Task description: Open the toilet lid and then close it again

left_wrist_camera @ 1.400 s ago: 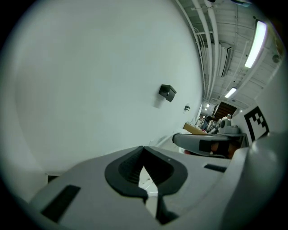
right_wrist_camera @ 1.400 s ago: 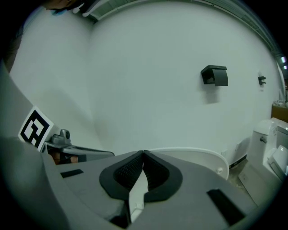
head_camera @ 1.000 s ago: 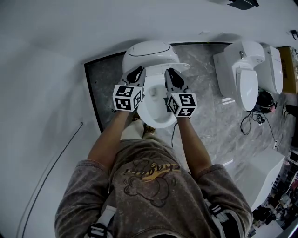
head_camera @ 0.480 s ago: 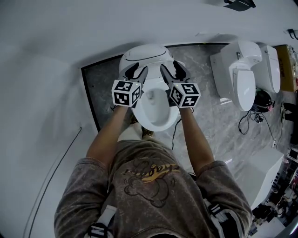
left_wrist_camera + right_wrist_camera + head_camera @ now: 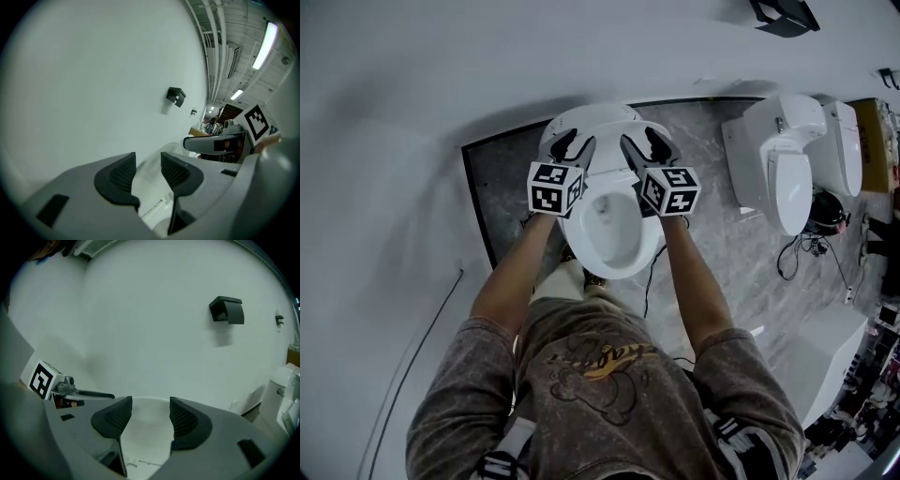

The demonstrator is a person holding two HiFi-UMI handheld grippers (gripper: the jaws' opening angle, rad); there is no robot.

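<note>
Standing raised at the back of the bowl (image 5: pixel 614 234), the lid (image 5: pixel 598 120) leans toward the wall (image 5: pixel 441 75), so the first half of the task looks done: the seat and the inside of the bowl lie open to the head view. The left gripper (image 5: pixel 573 148) and the right gripper (image 5: pixel 645 147) sit side by side just in front of the lid, one toward each side of it, both aimed at it and a little downward. Both pairs of jaws have just been opening and now stand apart. In the left gripper view the left gripper (image 5: pixel 147 171) shows a clear gap between its ribbed pads, with only a white edge of the toilet seen beyond. In the right gripper view the right gripper (image 5: pixel 150 416) is spread wide, and the lid (image 5: pixel 147 437) fills the gap behind the pads without either pad pressing on it. Neither tool holds anything, so I judge that the lid has been let go and rests on its own hinge. What is left is the second half: taking the lid again, swinging it forward and lowering it onto the seat. A second toilet (image 5: pixel 792 159) to the right plays no part.
</note>
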